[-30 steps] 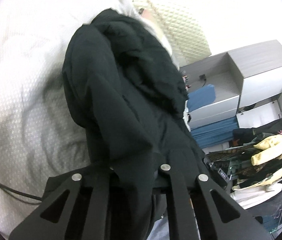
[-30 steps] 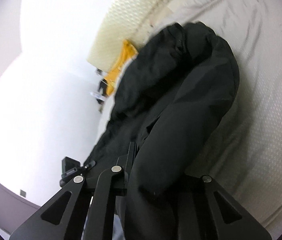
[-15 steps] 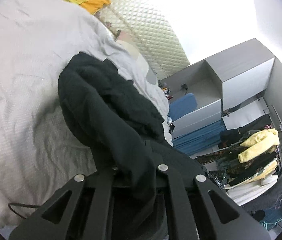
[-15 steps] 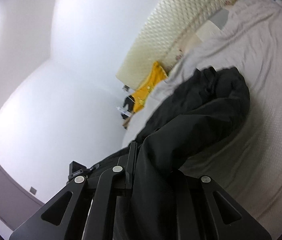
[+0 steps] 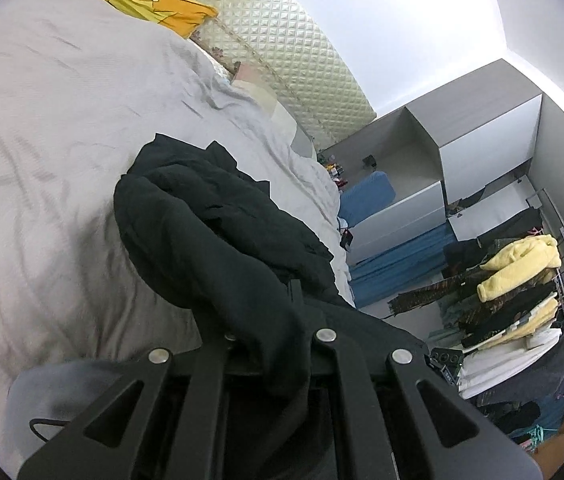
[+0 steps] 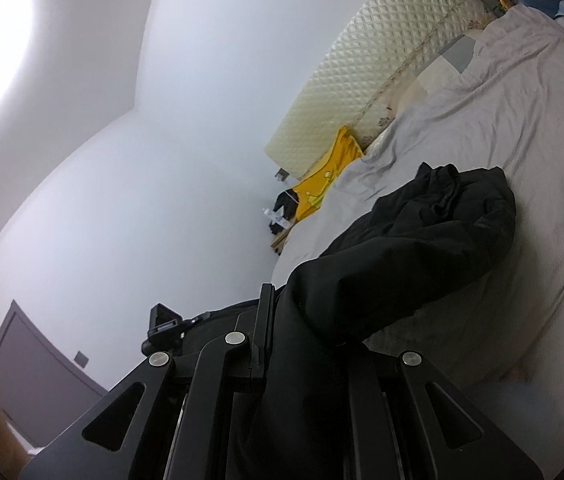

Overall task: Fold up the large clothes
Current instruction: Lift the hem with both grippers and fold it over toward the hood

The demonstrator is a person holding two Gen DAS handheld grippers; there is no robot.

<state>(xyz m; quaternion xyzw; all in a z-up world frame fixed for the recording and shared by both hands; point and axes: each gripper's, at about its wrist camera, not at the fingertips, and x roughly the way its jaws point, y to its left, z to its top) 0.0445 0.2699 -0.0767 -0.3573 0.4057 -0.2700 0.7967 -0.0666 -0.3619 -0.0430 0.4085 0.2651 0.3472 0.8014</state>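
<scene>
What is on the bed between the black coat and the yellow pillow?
Nothing but rumpled grey bedsheet. In the left wrist view the stretch from the black coat up to the yellow pillow by the headboard is bare.

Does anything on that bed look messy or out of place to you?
Yes. The black garment is bunched in a rumpled heap on the grey bedspread, not spread flat, with one end pinched in the left gripper and another in the right gripper. The bedspread is creased too.
</scene>
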